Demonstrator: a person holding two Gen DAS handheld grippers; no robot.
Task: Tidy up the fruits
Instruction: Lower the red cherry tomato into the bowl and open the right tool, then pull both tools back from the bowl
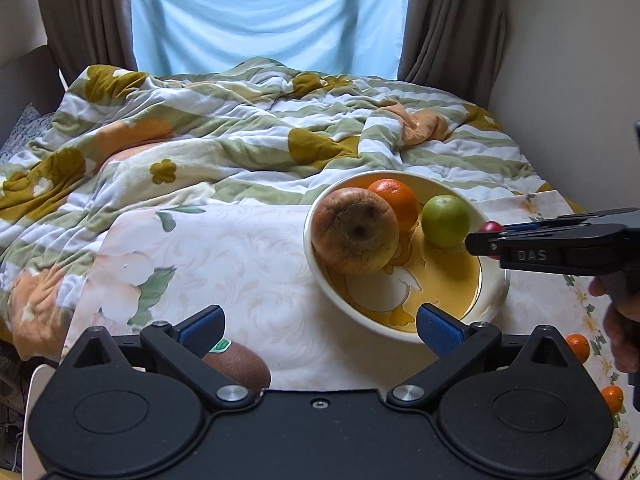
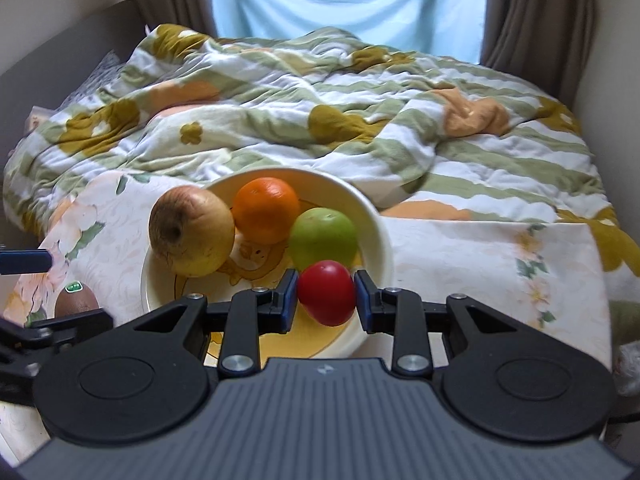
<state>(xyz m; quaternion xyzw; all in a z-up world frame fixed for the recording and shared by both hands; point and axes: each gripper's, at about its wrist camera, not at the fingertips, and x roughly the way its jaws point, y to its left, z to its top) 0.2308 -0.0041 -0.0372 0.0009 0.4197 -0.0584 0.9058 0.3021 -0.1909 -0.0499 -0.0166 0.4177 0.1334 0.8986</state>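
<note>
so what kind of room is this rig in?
Most likely a bedroom at home. A rumpled flowered quilt covers a bed, and brown curtains hang at the window behind it. The fruit bowl stands on a flowered cloth at the bed's near edge.

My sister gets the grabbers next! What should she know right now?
Right tool: shut on the red fruit, held over the bowl, not let go yet.
Left tool: open and empty, hovering by the bowl's near rim, the kiwi just below it.
Already in the bowl: wrinkled brown fruit, orange, green apple.
Still out on the table: the kiwi and two small oranges at the right edge.
Next, probably: drop the red fruit in, then fetch the rest.
</note>
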